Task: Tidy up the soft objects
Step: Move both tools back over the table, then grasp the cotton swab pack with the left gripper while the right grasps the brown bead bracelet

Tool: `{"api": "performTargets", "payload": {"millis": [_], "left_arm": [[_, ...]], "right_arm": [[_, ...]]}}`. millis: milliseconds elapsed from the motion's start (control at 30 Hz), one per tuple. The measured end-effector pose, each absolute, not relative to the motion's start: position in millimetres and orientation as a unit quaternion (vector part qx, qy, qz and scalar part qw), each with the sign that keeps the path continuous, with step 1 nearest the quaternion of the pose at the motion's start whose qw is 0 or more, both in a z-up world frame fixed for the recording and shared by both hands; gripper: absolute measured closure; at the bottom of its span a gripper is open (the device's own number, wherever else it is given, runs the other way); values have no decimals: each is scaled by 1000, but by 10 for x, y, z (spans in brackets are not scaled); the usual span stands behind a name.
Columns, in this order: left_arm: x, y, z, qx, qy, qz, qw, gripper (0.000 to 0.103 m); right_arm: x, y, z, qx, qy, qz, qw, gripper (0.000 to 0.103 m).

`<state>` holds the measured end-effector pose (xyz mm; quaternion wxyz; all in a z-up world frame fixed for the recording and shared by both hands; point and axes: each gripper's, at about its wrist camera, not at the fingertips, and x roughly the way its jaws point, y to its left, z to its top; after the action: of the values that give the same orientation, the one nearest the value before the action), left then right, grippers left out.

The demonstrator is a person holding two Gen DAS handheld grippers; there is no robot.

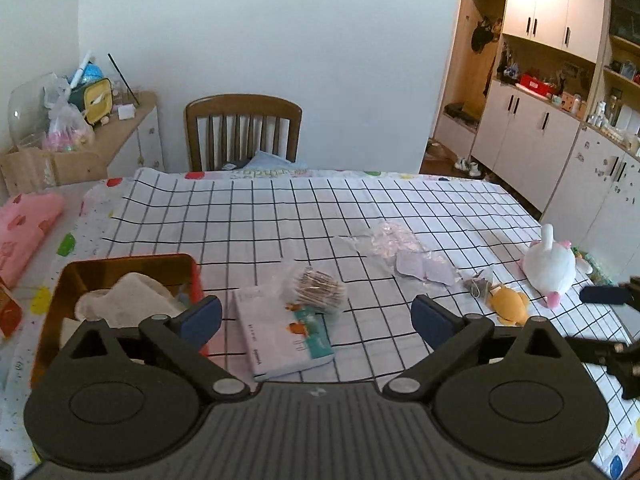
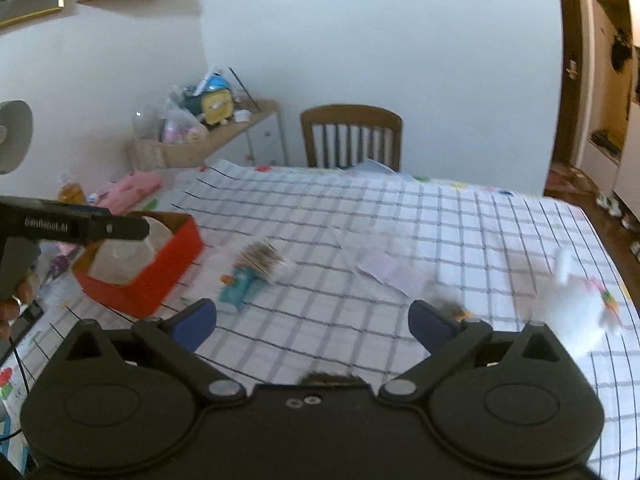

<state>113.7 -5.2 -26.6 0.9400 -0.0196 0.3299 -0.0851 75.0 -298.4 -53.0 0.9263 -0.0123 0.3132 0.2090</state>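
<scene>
Both grippers, left gripper [image 1: 316, 320] and right gripper [image 2: 312, 322], jaws apart, empty. Risk: right view blurred, could miss white plush [image 1: 550, 266] far right of red box [image 1: 192, 268].

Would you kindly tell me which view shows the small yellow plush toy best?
The left wrist view: the yellow plush toy lies sharp and unobstructed on the checked cloth. In the right wrist view it is blurred and mostly hidden behind a finger.
</scene>
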Motion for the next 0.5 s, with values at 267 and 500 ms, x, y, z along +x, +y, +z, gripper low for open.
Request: {"api": "performTargets", "payload": {"millis": [267,500], "left_arm": [[1493,-285,-511,-13,357,-84,930,2],[1792,-490,-776,39,354,-57,933,2]], "right_arm": [[786,-3114,-842,-25,337,210,918,1],[954,-3118,-1103,-43,359,221,906,3]]}}
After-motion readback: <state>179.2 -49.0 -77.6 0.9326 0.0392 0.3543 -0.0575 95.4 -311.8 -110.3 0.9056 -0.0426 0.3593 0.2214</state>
